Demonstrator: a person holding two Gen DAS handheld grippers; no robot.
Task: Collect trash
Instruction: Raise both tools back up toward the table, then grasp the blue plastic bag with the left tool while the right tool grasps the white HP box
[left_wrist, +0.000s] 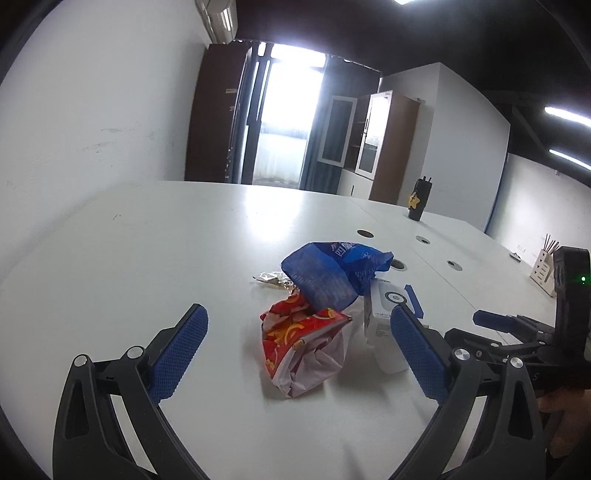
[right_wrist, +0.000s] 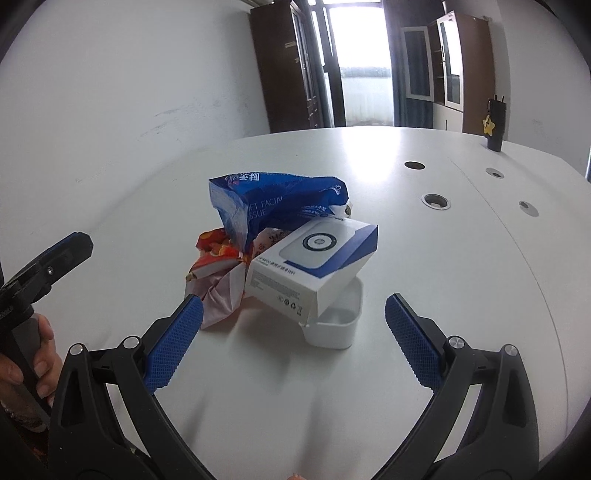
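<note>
Both my left tool (left_wrist: 299, 350) and right tool (right_wrist: 293, 341) are spread wide with nothing in them, the trash pile (left_wrist: 314, 325) sits on the table (left_wrist: 147, 258) at twelve o'clock, and the tilted white box (right_wrist: 314, 266) might slide off if I bump it.

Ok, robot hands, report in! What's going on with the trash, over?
Left gripper open, right gripper open, both empty. Blue tissue wrapper, red snack bag, white box piled on table. Path clear.
</note>
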